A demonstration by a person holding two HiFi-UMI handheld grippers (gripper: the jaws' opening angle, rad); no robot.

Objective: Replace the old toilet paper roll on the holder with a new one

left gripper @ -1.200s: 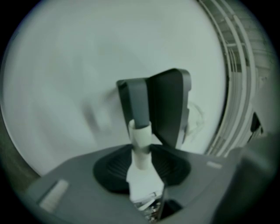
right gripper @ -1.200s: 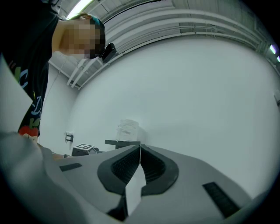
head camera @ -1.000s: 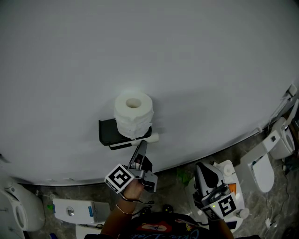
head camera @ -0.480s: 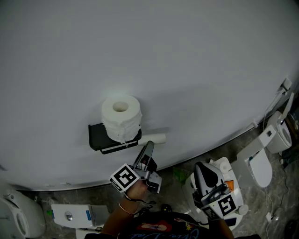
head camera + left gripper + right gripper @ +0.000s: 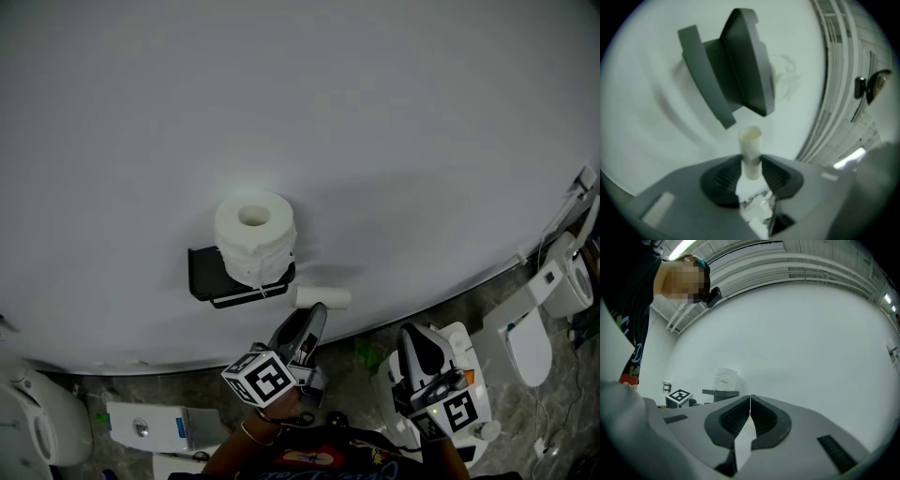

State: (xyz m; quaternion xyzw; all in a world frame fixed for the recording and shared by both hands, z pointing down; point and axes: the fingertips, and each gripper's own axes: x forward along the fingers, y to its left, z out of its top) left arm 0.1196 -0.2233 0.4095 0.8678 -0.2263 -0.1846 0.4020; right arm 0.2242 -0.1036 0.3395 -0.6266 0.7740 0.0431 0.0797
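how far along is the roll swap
Done: the empty tube is off the black holder, beside it. In hand: the left gripper clamps that tube. Left: the full roll only sits on top of the holder, not mounted; the right gripper is shut, empty.

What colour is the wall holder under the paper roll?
The holder is black; it shows best in the head view.

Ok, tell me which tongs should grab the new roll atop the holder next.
Probably the right. The left tongs are clamped on the empty cardboard tube, so busy. The right tongs are shut on nothing, free, though farther from the new roll on the holder.
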